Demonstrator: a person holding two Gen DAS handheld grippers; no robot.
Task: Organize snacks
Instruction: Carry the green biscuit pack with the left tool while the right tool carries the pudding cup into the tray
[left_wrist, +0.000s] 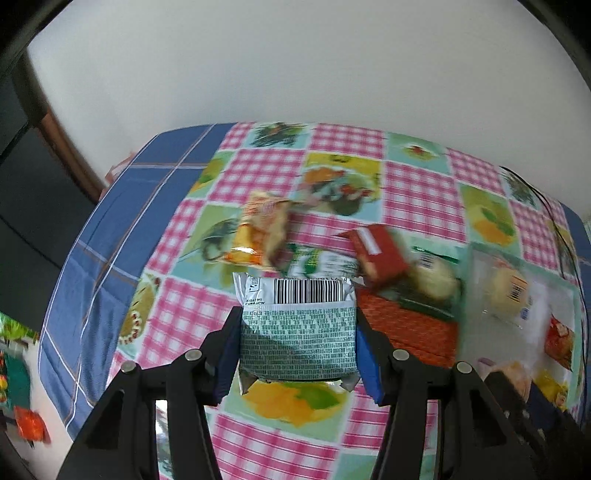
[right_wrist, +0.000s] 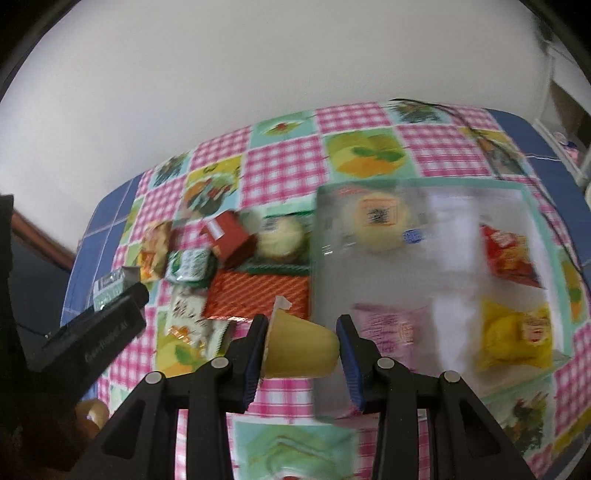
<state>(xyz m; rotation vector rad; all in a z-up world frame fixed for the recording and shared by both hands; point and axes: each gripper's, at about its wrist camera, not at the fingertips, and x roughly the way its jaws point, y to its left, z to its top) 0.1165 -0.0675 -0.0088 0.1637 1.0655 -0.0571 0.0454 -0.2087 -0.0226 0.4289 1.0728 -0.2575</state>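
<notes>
My left gripper is shut on a green-and-white snack packet with a barcode, held above the table. The same gripper and its packet show at the left of the right wrist view. My right gripper is shut on a small yellow jelly cup lying sideways between the pads. To its right a clear plastic tray holds a round pastry, a red chip packet, a yellow packet and a pink packet.
Loose snacks are piled left of the tray: a red box, a red striped packet, a small green packet, an orange packet and a wrapped pastry. A checked tablecloth meets a white wall. A black cable runs at back right.
</notes>
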